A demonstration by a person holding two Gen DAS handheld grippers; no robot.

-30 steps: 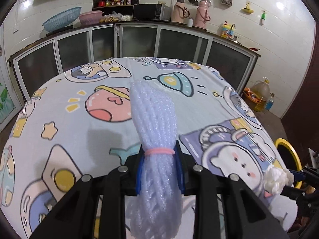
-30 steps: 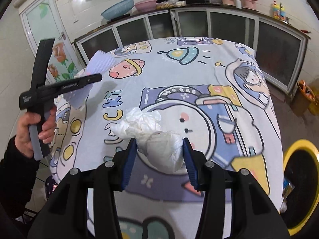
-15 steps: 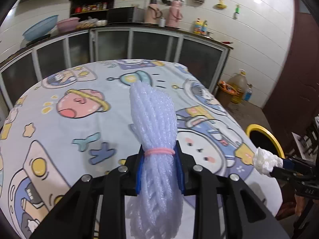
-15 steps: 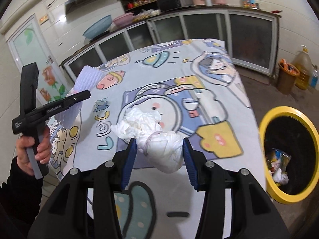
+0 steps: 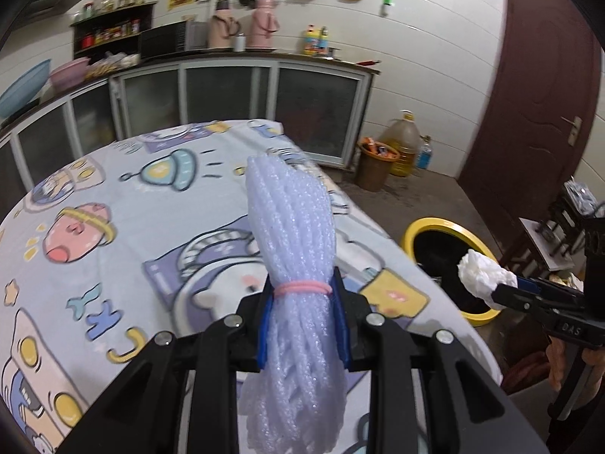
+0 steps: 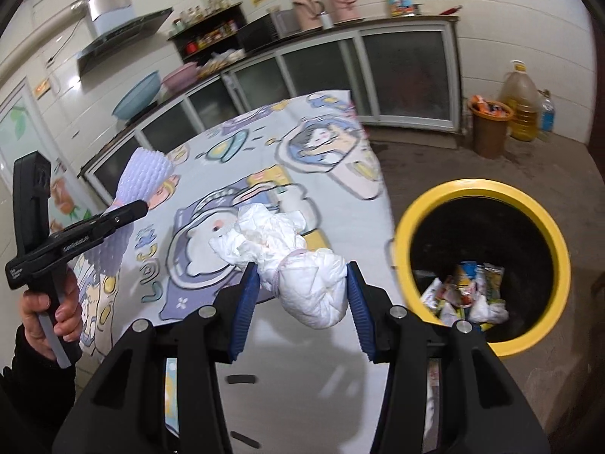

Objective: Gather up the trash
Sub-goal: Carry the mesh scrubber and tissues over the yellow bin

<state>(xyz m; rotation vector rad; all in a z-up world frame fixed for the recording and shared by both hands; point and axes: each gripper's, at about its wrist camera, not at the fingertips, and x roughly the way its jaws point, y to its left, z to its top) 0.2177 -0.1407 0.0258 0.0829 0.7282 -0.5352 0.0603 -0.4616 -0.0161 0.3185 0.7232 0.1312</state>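
A bundle of white foam netting [image 5: 295, 249], banded in pink, is sitting pinched between the left gripper [image 5: 302, 317] jaws above the cartoon tablecloth [image 5: 124, 234]. The right gripper [image 6: 300, 295] is squeezing a crumpled white tissue wad [image 6: 302, 265] at the table's edge, just beside the yellow-rimmed trash bin [image 6: 480, 189], which is holding wrappers.
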